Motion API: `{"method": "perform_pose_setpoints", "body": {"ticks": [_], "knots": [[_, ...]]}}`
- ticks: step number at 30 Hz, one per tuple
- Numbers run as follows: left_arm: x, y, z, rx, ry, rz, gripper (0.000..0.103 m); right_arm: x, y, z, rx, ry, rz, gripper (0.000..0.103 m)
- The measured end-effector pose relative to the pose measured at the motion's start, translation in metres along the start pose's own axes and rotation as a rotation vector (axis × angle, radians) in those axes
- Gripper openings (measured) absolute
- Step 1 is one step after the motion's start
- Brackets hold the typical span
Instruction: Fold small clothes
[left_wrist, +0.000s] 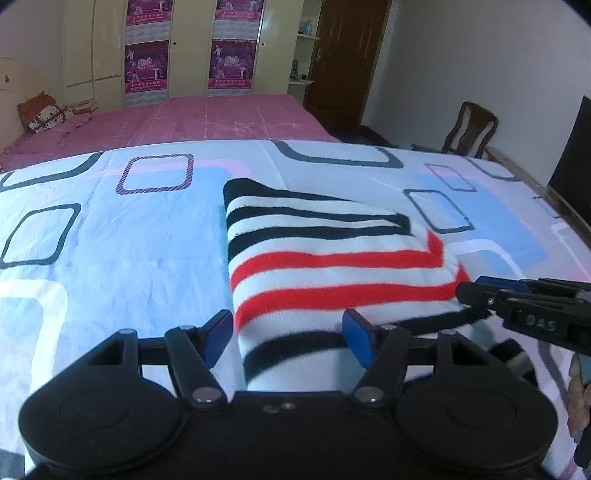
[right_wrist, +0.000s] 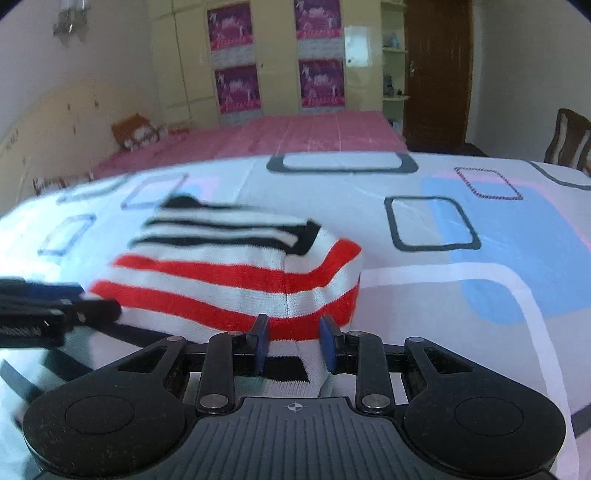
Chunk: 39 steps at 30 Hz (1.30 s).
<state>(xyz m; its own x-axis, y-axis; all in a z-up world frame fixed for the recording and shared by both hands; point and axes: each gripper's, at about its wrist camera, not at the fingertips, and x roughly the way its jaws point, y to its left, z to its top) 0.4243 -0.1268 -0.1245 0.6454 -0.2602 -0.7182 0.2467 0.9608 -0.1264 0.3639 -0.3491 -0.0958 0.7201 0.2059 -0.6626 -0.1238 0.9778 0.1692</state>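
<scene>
We are looking at a striped knit garment (left_wrist: 332, 258) lying already doubled over on a patterned sheet (left_wrist: 110, 229), its near edge reaching between both grippers. The left gripper (left_wrist: 288, 338) is standing well open around the cloth, its pads not visibly pressing it. The right gripper (right_wrist: 293, 343) is standing partly open over the hem; we cannot tell whether it is pinching it. We are judging the folding well along, with perhaps a last fold or smoothing left. Beyond, a pink bed (left_wrist: 221, 114), a postered wardrobe (left_wrist: 192, 48), a brown door (left_wrist: 347, 55) and a wooden chair (left_wrist: 469, 129) are filling the room.
</scene>
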Motion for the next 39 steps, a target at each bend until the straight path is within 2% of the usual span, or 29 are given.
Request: {"method": "perform_pose_setpoints", "body": {"ticks": [4, 10, 14, 18, 22, 23, 24, 25, 26, 30, 39], "knots": [[-0.01, -0.002, -0.008, 0.008, 0.007, -0.038, 0.065, -0.03, 0.011, -0.013, -0.054, -0.03, -0.015, 0.029], [-0.007, 0.004, -0.019, 0.019, 0.032, -0.073, 0.067, -0.045, 0.016, -0.052, -0.037, 0.024, -0.073, 0.029], [-0.005, 0.004, -0.02, 0.04, 0.033, -0.094, 0.067, -0.042, 0.006, -0.071, 0.06, 0.069, -0.094, 0.029], [-0.002, 0.011, -0.019, 0.022, 0.042, -0.119, 0.067, -0.04, -0.006, -0.07, 0.195, 0.098, -0.071, 0.029], [0.0, 0.019, -0.013, -0.052, 0.072, -0.156, 0.069, -0.056, -0.007, -0.052, 0.217, 0.083, -0.041, 0.03], [0.001, 0.021, -0.012, -0.072, 0.078, -0.163, 0.07, -0.059, -0.009, -0.047, 0.226, 0.07, -0.033, 0.032], [0.001, 0.021, -0.012, -0.085, 0.082, -0.165, 0.071, -0.06, -0.012, -0.041, 0.24, 0.061, -0.023, 0.04], [0.002, 0.022, -0.01, -0.094, 0.083, -0.166, 0.071, -0.058, -0.015, -0.036, 0.257, 0.056, -0.017, 0.069], [0.002, 0.021, -0.009, -0.097, 0.082, -0.167, 0.072, -0.055, -0.018, -0.031, 0.267, 0.047, -0.018, 0.08], [0.01, 0.021, -0.006, -0.106, 0.088, -0.163, 0.077, -0.023, -0.027, -0.016, 0.251, 0.064, 0.021, 0.08], [0.03, 0.023, 0.003, -0.154, 0.108, -0.162, 0.08, 0.042, -0.055, -0.008, 0.372, 0.134, 0.217, 0.08]]}}
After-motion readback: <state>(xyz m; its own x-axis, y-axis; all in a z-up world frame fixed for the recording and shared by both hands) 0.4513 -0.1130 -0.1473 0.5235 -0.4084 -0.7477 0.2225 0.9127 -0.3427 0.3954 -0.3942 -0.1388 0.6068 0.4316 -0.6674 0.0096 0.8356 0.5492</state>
